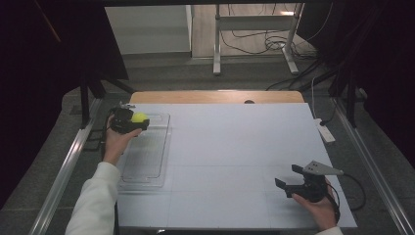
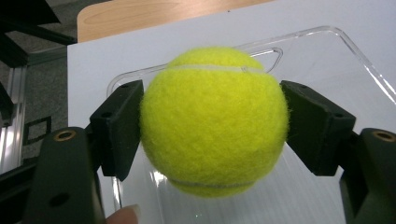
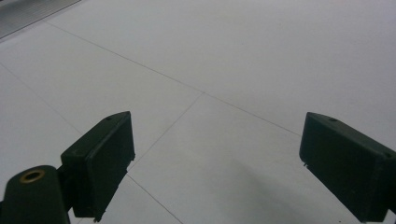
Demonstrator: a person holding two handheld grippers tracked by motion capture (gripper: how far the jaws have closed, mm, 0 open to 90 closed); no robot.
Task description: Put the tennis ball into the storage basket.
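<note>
Clamped in left gripper [image 2: 212, 126]: tennis ball [image 2: 214, 122], seemingly above tray [image 2: 355, 51].

The high view is looking forward and down on the white table [image 1: 230, 147] from above its near edge. The left gripper view is facing the clear tray [image 2: 355, 51] at the table's far left, very close. The right gripper view is skimming the table's near right surface [image 3: 224, 70]. All three are sharing the table.
</note>
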